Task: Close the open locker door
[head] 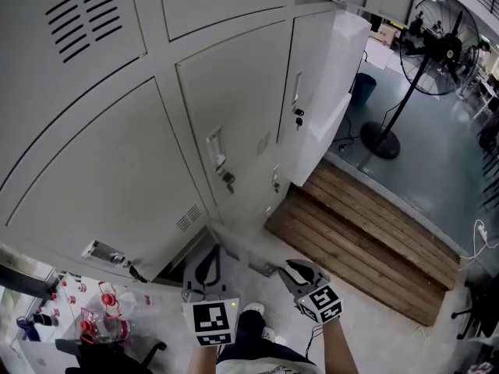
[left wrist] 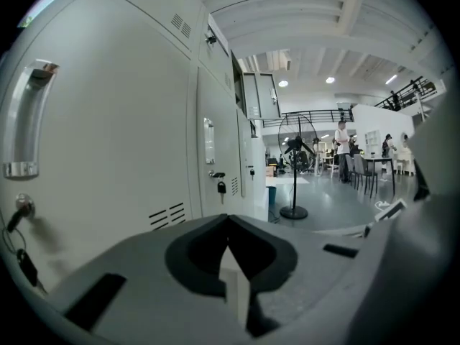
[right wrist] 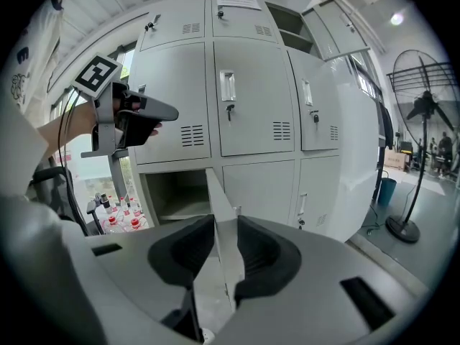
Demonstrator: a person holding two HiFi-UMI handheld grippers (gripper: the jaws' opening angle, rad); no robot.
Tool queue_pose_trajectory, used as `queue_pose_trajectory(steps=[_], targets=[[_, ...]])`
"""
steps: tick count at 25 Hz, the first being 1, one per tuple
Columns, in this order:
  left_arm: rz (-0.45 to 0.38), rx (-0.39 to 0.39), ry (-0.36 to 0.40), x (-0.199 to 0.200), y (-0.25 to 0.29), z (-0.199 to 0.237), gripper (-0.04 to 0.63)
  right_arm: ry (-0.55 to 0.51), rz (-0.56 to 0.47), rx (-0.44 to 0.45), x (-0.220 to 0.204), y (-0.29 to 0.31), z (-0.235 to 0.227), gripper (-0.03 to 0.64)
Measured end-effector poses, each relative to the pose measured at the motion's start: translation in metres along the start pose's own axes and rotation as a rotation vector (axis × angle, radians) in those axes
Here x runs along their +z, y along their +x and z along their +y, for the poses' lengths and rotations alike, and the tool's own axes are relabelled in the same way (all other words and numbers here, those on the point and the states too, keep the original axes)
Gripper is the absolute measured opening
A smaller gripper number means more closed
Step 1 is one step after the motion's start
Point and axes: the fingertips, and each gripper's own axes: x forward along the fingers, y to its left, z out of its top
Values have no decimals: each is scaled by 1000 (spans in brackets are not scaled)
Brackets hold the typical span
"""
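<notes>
The grey locker bank (head: 156, 170) fills the head view. One bottom-row compartment (right wrist: 172, 196) stands open, and its door (right wrist: 215, 192) points edge-on at the right gripper view. My right gripper (right wrist: 219, 264) has that door's edge between its jaws, with both black pads against it. In the head view the right gripper (head: 290, 267) sits low by the open door (head: 245, 249). My left gripper (right wrist: 172, 111) is held up in the air to the left, jaws together and holding nothing. The left gripper (left wrist: 233, 264) faces shut locker doors (left wrist: 108, 157).
A wooden platform (head: 366, 240) lies on the floor to the right of the lockers. A standing fan (head: 440, 49) and a blue bin (head: 362, 88) are beyond it. Several red-capped bottles (head: 101, 318) stand at the lower left. An upper locker door (right wrist: 330, 27) also hangs open.
</notes>
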Motion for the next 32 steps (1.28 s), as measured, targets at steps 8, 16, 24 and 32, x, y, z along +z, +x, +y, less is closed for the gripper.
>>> queue_pose_trajectory(steps=[8,16,24,32], targets=[[-3,55,-14,-8,-34,11,2,-36,11,37,-4,-5,29,104],[-4,113,-24,-16,-69,23,2,-57,9,96,-7,-5,66,100],[-9,183,-34,-24,-106,36,2,-66,-3,73,-7,-3,89,100],[1,267,-48,-36,-148,43,2,-67,-8,47,-6,-1,103,101]])
